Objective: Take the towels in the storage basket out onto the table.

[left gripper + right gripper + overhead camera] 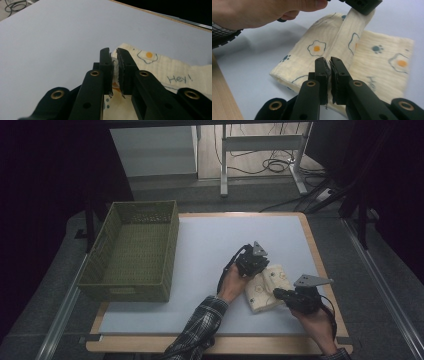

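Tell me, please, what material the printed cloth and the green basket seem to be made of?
Cloth: probably soft cotton gauze, matte cream; fine crinkled ribs show, and it folds limply. Basket: looks like moulded plastic with a woven pattern, olive, dull; its walls are stiff, straight and evenly perforated.

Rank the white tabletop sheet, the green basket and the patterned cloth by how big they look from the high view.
1. White tabletop sheet, by far the largest.
2. Green basket.
3. Patterned cloth, smallest, folded and partly covered by the grippers.
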`<state>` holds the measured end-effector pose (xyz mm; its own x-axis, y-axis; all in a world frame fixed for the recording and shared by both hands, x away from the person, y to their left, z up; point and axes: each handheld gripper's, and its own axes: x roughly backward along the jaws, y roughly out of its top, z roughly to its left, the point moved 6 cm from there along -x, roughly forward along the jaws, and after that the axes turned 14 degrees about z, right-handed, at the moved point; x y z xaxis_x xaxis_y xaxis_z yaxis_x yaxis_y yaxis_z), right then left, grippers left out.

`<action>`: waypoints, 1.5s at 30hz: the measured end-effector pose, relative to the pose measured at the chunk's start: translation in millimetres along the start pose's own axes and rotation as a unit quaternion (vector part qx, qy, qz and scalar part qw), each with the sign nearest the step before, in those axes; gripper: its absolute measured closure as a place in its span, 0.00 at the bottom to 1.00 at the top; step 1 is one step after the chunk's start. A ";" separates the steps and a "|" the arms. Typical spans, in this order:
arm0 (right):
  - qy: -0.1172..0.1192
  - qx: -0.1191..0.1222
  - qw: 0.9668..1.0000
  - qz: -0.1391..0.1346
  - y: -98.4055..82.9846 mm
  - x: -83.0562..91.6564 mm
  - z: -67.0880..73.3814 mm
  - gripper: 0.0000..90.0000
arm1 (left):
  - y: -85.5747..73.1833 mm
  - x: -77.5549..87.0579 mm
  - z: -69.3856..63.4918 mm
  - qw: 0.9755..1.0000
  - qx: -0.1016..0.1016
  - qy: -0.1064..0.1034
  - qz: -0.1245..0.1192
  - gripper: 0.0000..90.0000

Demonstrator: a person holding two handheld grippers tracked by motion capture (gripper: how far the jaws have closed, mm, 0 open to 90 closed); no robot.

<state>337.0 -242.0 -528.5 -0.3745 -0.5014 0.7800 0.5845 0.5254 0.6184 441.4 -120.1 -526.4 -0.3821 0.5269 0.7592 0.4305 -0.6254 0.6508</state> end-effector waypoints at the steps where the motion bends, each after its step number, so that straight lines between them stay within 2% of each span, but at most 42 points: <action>1: -0.002 -0.001 1.000 0.000 -1.0 1.1 -2.0 0.94 | 1.6 -1.3 -0.6 1.000 -0.002 0.000 0.001 0.93; 6: -0.011 -0.009 1.000 0.002 -6.4 4.4 -10.9 0.94 | 8.7 -12.4 -4.7 1.000 -0.008 0.001 0.015 0.92; 8: -0.013 -0.014 1.000 0.004 -8.6 3.3 -13.9 0.94 | 10.0 -17.2 -6.0 1.000 -0.003 -0.002 0.015 0.91; 9: -0.014 -0.015 1.000 0.005 -9.4 3.0 -15.2 0.94 | 10.3 -19.1 -6.2 1.000 -0.004 -0.005 0.018 0.87; 11: -0.021 -0.016 1.000 0.006 -11.7 2.0 -19.3 0.92 | 11.8 -18.9 -6.4 1.000 0.006 -0.002 0.007 0.73; 13: -0.029 -0.019 0.999 0.007 -13.4 2.7 -22.2 0.91 | 12.4 -14.9 -4.9 1.000 0.016 0.003 -0.001 0.61; 16: -0.041 -0.027 0.999 0.007 -18.5 7.2 -30.5 0.87 | 11.3 -6.9 -1.3 1.000 0.022 0.010 -0.008 0.52; 23: -0.076 -0.054 0.996 0.009 -36.9 24.1 -49.5 0.77 | -3.8 8.7 8.0 1.000 0.019 0.022 0.000 0.41; 26: -0.085 -0.060 0.995 0.004 -38.1 31.4 -54.0 0.74 | -13.4 14.7 12.0 0.999 0.017 0.027 0.009 0.37; 29: -0.089 -0.057 0.994 -0.004 -31.1 37.2 -54.9 0.71 | -24.1 21.4 16.4 0.999 0.021 0.026 0.015 0.34; 33: -0.090 -0.049 0.995 -0.007 -19.2 33.8 -52.4 0.68 | -37.9 26.3 21.2 0.999 0.023 0.028 0.023 0.34; 35: -0.089 -0.041 0.995 0.002 -14.4 25.1 -51.0 0.68 | -46.2 26.0 23.2 0.999 0.031 0.018 0.025 0.41; 37: -0.091 -0.037 0.995 0.022 -12.6 8.6 -51.3 0.68 | -52.2 22.8 24.1 0.999 0.034 0.014 0.030 0.46; 39: -0.091 -0.039 0.995 0.025 -13.1 5.7 -51.4 0.68 | -59.3 16.1 25.6 0.998 0.036 0.017 0.040 0.47; 41: -0.101 -0.039 0.993 0.038 -16.8 0.6 -53.4 0.68 | -63.7 10.6 27.5 0.998 0.038 0.021 0.048 0.49; 45: -0.105 -0.038 0.992 0.056 -28.1 -2.6 -57.1 0.66 | -69.0 1.0 31.4 0.997 0.047 0.028 0.051 0.50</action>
<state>362.7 -294.7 -553.4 -0.4403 -0.2846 0.8515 0.6813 0.5119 0.5234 437.0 -58.3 -570.1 -0.3761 0.4281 0.8217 0.5433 -0.6165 0.5699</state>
